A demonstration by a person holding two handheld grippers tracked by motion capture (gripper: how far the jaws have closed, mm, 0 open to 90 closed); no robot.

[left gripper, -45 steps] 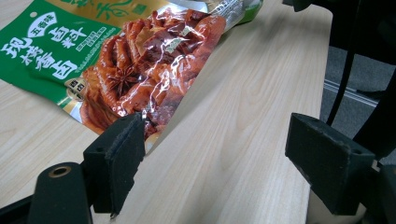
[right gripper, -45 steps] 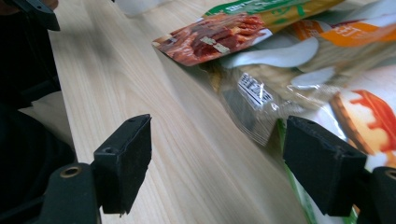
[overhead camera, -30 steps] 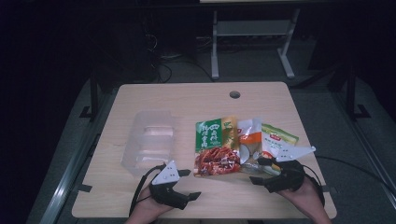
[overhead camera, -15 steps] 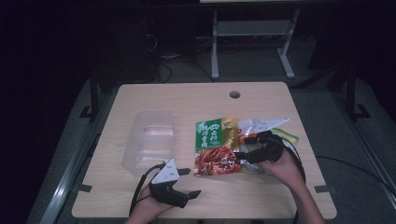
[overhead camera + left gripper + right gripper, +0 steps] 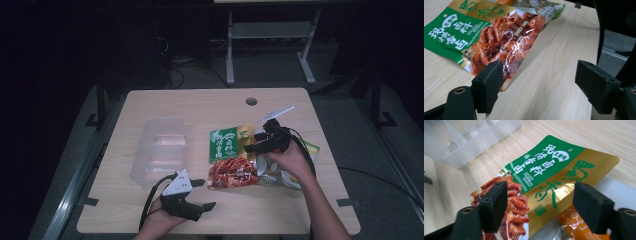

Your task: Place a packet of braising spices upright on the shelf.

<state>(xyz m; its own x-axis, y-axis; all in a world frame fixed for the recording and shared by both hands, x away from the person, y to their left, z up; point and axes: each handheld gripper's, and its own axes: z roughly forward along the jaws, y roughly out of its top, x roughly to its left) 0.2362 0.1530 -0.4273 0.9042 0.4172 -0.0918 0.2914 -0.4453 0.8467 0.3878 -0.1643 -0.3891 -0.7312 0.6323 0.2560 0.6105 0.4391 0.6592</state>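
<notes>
High view: my right gripper (image 5: 262, 141), jaws apart, hovers over the green-and-gold seasoning packet (image 5: 230, 156) at frame centre; my left gripper (image 5: 192, 192), also spread, waits lower left. I judge a good pinch takes the packet's free edge, clear of the pouches beneath. Right gripper view adds the clear plastic container (image 5: 469, 137), upper left.

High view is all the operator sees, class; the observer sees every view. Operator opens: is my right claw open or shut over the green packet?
Observer: The right claw is open, jaws wide apart above the green packet, gripping nothing.
Operator: What's behind the packet's clear window?
Observer: Red-brown spice pieces, a star anise among them.
Operator: And my left claw?
Observer: The left claw is open too, low over the table by the packet's corner.
</notes>
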